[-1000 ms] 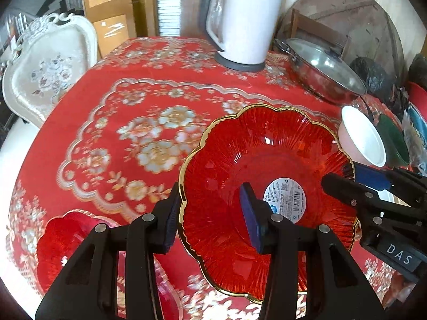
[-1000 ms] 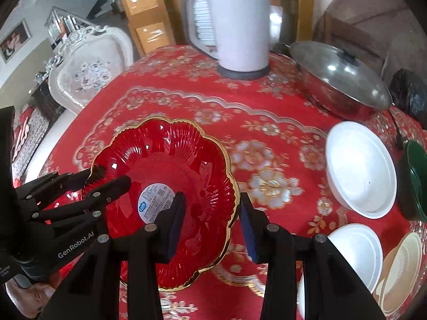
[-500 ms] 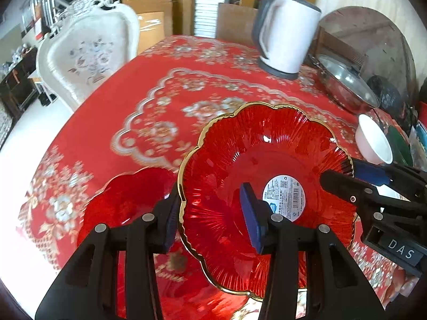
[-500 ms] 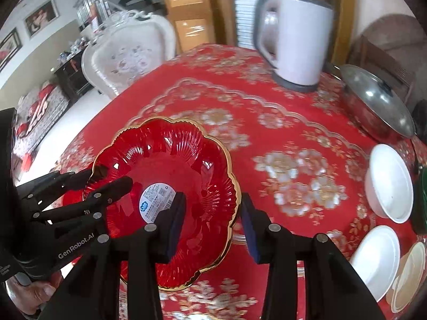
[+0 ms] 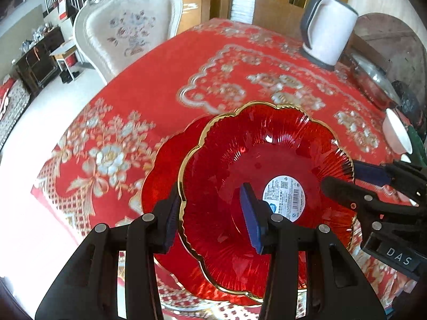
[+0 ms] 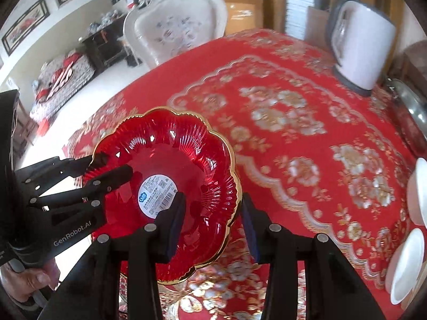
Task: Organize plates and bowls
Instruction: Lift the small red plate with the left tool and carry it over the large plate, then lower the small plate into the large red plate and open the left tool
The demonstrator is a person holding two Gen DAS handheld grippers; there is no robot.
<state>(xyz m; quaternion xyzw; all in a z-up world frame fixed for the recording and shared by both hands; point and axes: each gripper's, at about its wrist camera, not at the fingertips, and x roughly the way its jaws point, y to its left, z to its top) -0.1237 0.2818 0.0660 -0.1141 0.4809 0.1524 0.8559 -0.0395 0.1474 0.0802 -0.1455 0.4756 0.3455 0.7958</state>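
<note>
Two red scalloped glass plates with gold rims (image 5: pixel 267 165), one above the other (image 5: pixel 165 160). Two black two-finger grippers (image 5: pixel 210 218) (image 6: pixel 210 218), one white electric kettle (image 5: pixel 329 26), one steel lidded pan (image 5: pixel 373 77). Two white round bowls (image 6: pixel 405 264) (image 6: pixel 419 192), and one cream carved chair (image 5: pixel 128 26).

The gold-rimmed scalloped red glass bowl (image 5: pixel 267 160) now hangs above the second red glass bowl (image 5: pixel 162 165) near the table edge, having travelled away from the white kettle (image 5: pixel 329 29).
</note>
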